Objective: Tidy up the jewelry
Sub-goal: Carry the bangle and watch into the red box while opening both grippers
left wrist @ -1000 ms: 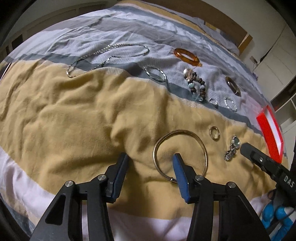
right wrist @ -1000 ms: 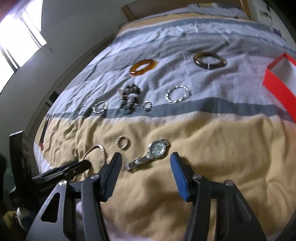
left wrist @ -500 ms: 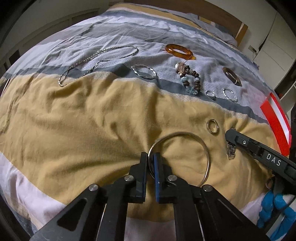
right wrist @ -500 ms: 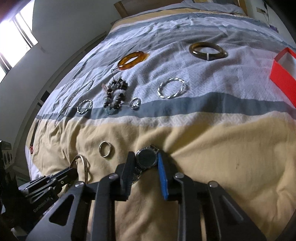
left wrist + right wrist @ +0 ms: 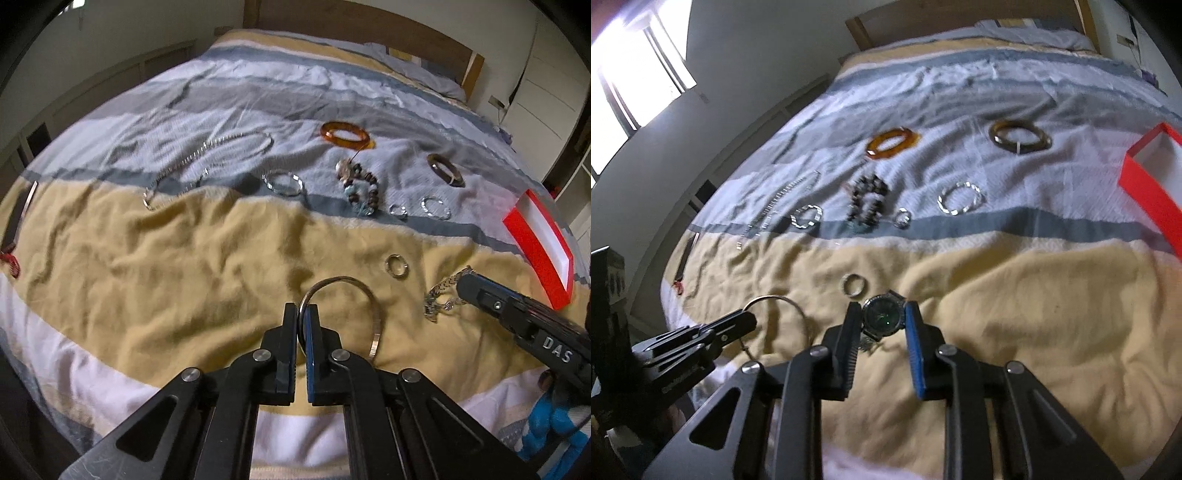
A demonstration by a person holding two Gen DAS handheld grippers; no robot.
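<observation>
On the striped bed cover, my left gripper point(image 5: 303, 308) is shut on the rim of a thin metal bangle point(image 5: 375, 317), which tilts up off the yellow band. In the right wrist view the same bangle point(image 5: 798, 308) shows beside the left gripper point(image 5: 748, 321). My right gripper point(image 5: 882, 306) is shut on a silver wristwatch point(image 5: 882, 320), with both pads against the sides of its dark face. The watch band point(image 5: 439, 299) hangs below the right gripper's fingers in the left wrist view.
A red box point(image 5: 1145, 184) with a white inside lies open at the right. A small ring point(image 5: 397, 266) lies just beyond the grippers. Farther back are an amber bangle point(image 5: 345, 134), a dark bangle point(image 5: 445, 170), a beaded bracelet point(image 5: 360, 188), a chain necklace point(image 5: 207, 151) and twisted silver rings point(image 5: 282, 182).
Both grippers went from open to shut, the left on the thin bangle and the right on the watch. Both have then risen slightly with their items.
</observation>
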